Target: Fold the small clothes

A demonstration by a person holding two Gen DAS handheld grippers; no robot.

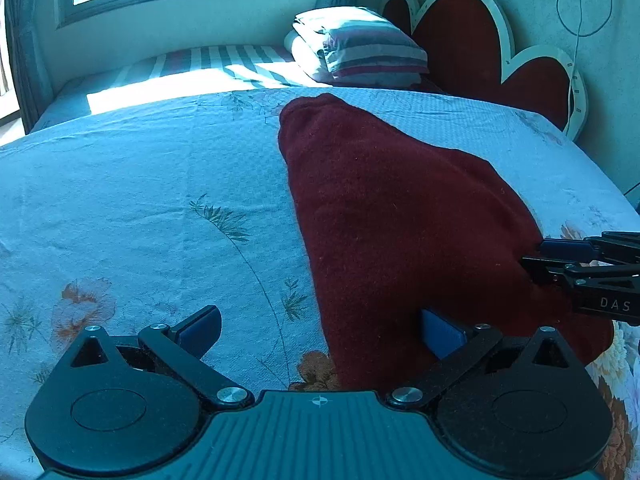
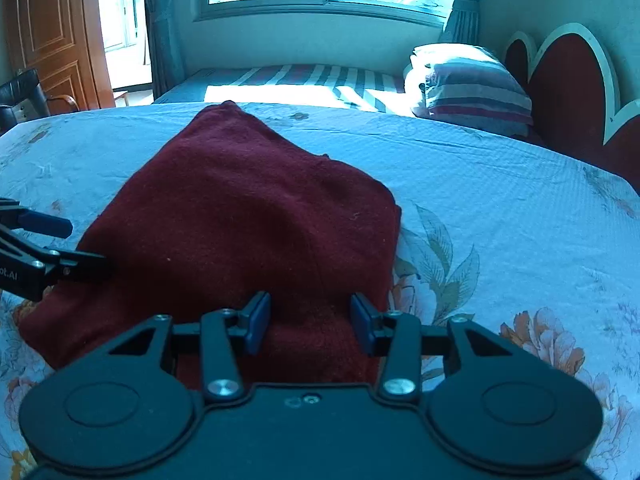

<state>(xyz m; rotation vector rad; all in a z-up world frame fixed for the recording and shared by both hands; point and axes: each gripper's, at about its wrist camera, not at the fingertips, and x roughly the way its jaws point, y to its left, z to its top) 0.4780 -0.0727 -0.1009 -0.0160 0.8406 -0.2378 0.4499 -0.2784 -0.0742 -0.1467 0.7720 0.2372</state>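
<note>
A dark red knitted garment [image 2: 248, 216], already partly folded into a thick bundle, was laid on the pale blue floral bedsheet [image 1: 140, 208], with its near end towards both grippers. The left gripper [image 1: 320, 332] was held with its fingers spread wide, one blue pad over bare sheet and the other set against the garment's near left edge; nothing was gripped. The right gripper [image 2: 310, 322] was likewise held apart, though less widely, its pads poised over the near hem with cloth visible between them; whether the cloth was actually touched could not be told.

A likely fault, it was judged, would be an uneven pick: only the top layer might be pinched, so that the bundle would be peeled open rather than folded. The sheet itself might also be caught by the left pad lying over it and dragged along.

No containers were seen; a striped folded quilt [image 1: 360, 48] was stacked by the red heart-shaped headboard [image 1: 468, 40].
</note>
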